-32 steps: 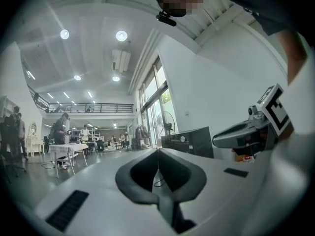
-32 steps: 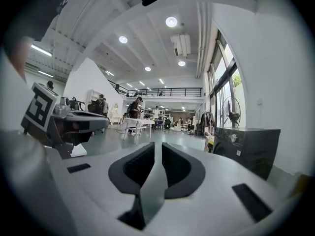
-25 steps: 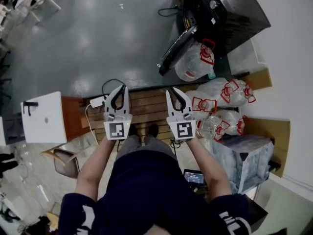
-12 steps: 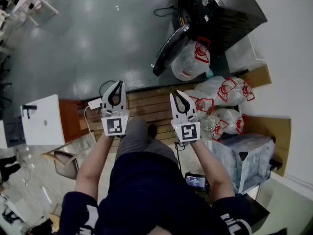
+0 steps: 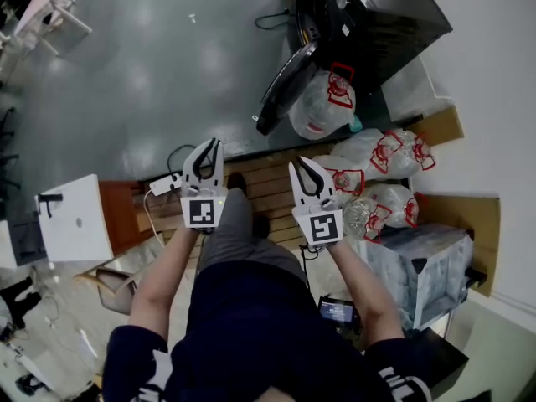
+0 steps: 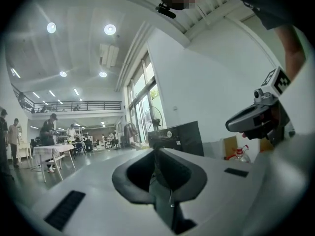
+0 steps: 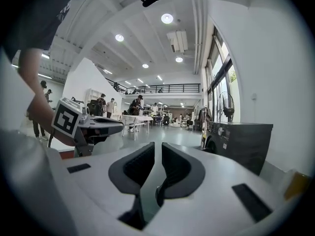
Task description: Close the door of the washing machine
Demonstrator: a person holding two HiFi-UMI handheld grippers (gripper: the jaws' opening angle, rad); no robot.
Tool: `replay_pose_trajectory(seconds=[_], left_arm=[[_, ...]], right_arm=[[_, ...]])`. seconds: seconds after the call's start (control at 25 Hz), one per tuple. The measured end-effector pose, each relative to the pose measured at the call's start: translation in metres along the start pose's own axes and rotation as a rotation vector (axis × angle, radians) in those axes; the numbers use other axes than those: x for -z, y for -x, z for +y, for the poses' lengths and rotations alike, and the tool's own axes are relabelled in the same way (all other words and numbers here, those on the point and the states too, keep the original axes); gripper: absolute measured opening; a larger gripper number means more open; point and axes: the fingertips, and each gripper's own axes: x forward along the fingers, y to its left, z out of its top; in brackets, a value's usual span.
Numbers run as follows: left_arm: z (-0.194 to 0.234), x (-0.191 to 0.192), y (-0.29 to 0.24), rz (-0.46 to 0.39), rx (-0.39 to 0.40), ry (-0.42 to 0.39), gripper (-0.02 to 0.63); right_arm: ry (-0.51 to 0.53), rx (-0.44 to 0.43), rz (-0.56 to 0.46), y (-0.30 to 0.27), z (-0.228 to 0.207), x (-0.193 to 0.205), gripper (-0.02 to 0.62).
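Observation:
The black washing machine [image 5: 368,15] stands at the top right of the head view, its round door [image 5: 280,90] swung open toward the grey floor. My left gripper [image 5: 209,147] and right gripper [image 5: 300,167] are held side by side over the wooden pallet, well short of the door, pointing level. In the left gripper view the left gripper [image 6: 156,152] is shut and empty, with the machine [image 6: 177,137] ahead. The right gripper [image 7: 158,149] shows a narrow slit between its pads with nothing in it. The machine [image 7: 241,142] sits to its right.
Large water jugs with red caps [image 5: 322,103] lean by the door, and several more jugs [image 5: 389,157] lie along the wall. A wooden pallet [image 5: 260,182] is underfoot, beside a power strip [image 5: 165,182] and a white cabinet [image 5: 75,220]. A wrapped box [image 5: 419,266] sits at the right.
The person has stepped forward onto the pallet, one leg now ahead. Both grippers have been carried a little toward the machine. The jaws look the same.

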Motion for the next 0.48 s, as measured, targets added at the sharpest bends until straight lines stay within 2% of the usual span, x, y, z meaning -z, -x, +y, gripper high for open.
replay_pose_trajectory(seconds=[0.16,0.24,0.48], left_arm=[[-0.011,0.035,-0.039,0.055,0.095,0.024,0.035],[-0.019,0.057,-0.064,0.105,0.166,0.033,0.140],[-0.043,0.115,-0.131,0.248,0.328,-0.023,0.178]], right_arm=[[-0.001,0.026,0.029,-0.018,-0.016,0.014,0.064],[-0.004,0.041,0.046,-0.032,-0.026,0.022,0.064],[-0.033,0.087,0.142,-0.069,-0.050,0.042,0.063]])
